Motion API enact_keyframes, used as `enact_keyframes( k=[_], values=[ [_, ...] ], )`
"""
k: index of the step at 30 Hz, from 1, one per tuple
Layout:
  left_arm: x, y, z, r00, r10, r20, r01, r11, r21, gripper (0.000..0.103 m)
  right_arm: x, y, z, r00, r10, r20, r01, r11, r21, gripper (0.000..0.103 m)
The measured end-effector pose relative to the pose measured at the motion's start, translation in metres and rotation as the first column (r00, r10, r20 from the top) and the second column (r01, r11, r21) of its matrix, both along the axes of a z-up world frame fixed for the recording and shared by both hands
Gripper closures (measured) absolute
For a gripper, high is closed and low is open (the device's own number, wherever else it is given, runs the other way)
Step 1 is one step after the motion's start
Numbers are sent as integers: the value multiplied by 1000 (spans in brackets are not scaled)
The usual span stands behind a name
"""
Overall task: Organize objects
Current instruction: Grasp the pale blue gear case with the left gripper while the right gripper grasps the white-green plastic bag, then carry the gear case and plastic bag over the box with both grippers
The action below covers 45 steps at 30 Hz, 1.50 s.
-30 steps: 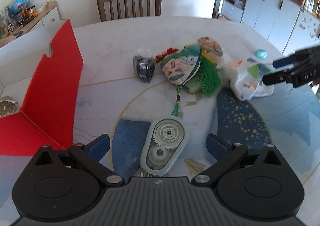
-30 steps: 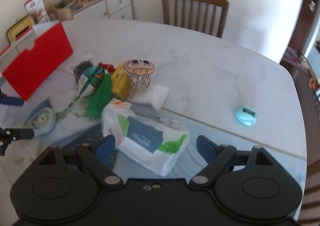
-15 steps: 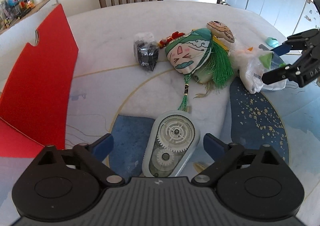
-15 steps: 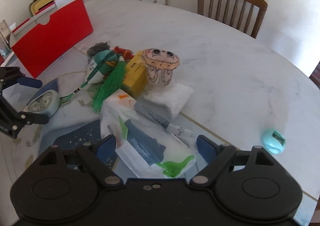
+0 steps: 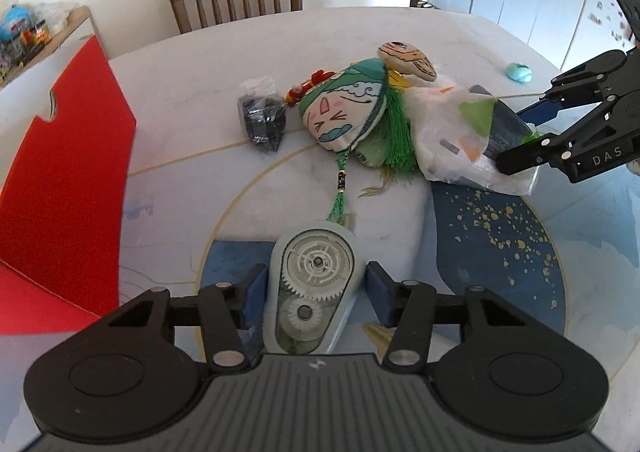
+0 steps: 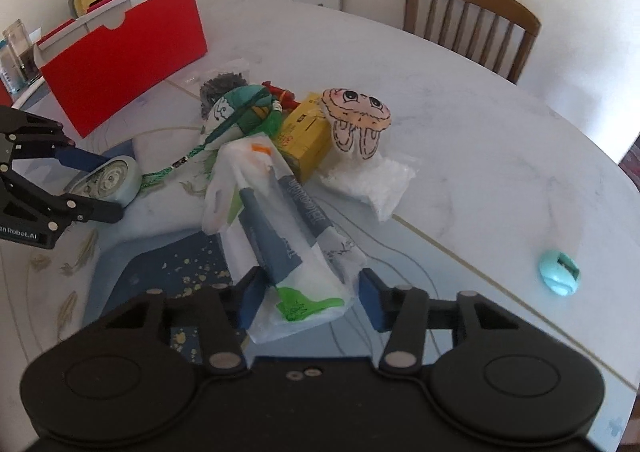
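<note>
Beside the red box (image 5: 60, 180), L gripper (image 5: 314, 288) has closed in round the gear case (image 5: 312, 280), R gripper (image 6: 304, 294) round the plastic bag (image 6: 276, 220), jaws apart w/ no clamp yet, so both pickups look imminent

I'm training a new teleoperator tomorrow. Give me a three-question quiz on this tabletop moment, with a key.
1. True or false: the left gripper has its jaws on either side of the pale blue correction-tape dispenser with visible white gears.
2. What sits between the jaws of the right gripper?
A. the yellow cardboard box
B. the white plastic bag with blue and green print
C. the small turquoise oval object
3. Fill in: the open storage box near the left gripper is coloured ____.

Key: 1 true; 2 B; 3 red.
</note>
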State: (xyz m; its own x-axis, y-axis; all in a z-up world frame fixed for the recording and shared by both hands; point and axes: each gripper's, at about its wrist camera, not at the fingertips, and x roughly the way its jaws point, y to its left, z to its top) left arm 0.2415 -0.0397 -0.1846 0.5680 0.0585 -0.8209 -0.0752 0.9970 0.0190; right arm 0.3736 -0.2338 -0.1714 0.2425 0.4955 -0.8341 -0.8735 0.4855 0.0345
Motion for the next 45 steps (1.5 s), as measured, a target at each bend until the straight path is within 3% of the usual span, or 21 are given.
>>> enact_keyframes(
  k=[9,19,33,45],
  values=[
    [-4,-1,1,1000,2,1,-2,1000,12,52,-30,-11,7,983,-181,-39,183,983,34,68],
    [-19,10,2,1000,19,2,-19,999,-27,52,-73,-13,13,915,-378,-144,392,916,81,69],
    [-49,37,55,997,40,64,-33,994,-109,52,-124,10,64,875,-463,-138,479,869,121,69],
    [-67,89,110,990,77,120,-65,992,-105,52,-149,74,106,884,-448,-136,467,864,188,69]
  ],
)
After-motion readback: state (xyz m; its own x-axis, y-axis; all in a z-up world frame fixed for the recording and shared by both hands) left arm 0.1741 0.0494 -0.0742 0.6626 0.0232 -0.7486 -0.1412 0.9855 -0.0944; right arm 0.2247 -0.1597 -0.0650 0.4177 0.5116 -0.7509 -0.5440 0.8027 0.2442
